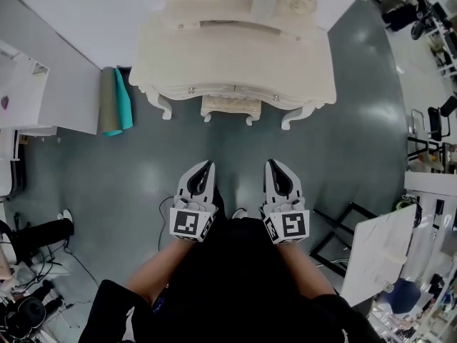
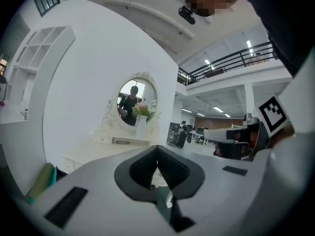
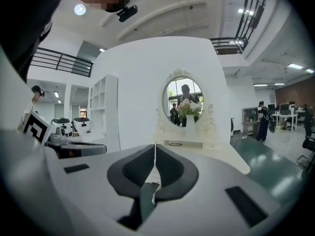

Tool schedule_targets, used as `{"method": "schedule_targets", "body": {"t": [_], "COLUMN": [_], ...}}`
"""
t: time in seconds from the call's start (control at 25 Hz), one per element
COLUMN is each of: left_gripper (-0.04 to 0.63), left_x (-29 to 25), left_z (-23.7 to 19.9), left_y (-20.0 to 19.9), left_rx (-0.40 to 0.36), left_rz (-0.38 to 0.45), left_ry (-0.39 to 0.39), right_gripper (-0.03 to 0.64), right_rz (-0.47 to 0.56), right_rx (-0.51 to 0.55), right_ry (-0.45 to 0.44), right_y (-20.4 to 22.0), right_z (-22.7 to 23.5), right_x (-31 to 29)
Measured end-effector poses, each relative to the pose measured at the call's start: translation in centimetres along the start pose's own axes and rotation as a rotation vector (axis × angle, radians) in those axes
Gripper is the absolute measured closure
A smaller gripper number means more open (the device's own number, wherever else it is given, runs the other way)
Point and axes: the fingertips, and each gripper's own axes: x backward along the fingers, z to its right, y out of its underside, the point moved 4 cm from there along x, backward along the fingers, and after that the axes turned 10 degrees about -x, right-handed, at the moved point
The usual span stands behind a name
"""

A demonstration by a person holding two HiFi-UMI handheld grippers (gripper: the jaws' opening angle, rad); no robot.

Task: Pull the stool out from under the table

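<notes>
Holding the left gripper [image 1: 208,167] and the right gripper [image 1: 274,166] side by side, both with jaws pressed together on nothing. Facing the stool [image 1: 230,106] straight ahead and well apart, tucked under the table [image 1: 161,56], only its front edge showing. Lying with its long axis left to right along the table front, broad side turned toward the grippers; neither hand judged clearly nearer.

The stool [image 1: 230,106] is sitting tucked under the cream desk [image 1: 235,56], with only its front edge showing. The left claw [image 1: 208,166] and right claw [image 1: 272,166] are hovering side by side over the grey floor [image 1: 136,181], jaws together, both pointing at the desk and well apart from the stool. Two rolls [image 1: 116,102] are lying left of the desk.
</notes>
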Motion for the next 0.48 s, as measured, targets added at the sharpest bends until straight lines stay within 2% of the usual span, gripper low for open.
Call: {"method": "schedule_targets", "body": {"t": [0.16,0.32,0.48], "left_gripper": [0.581,0.581,0.581], "left_x": [-2.6,-4.7,-6.5], "left_z": [-3.0,-5.4,-7.2], "left_y": [0.3,0.1,0.7], "left_rx": [0.006,0.055,0.061], "left_rz": [-0.007,0.033,0.011], "left_ry": [0.030,0.075,0.096], "right_gripper": [0.597,0.597,0.597], "right_rz": [-0.026,-0.078,-0.065], "right_rx": [-0.011,-0.023,-0.037], "right_ry": [0.018,0.080,0.098], "right_y": [-0.1,0.8,0.7], "right_z": [0.2,1.6,2.3], "right_x": [-4.5,-6.8,-8.2]}}
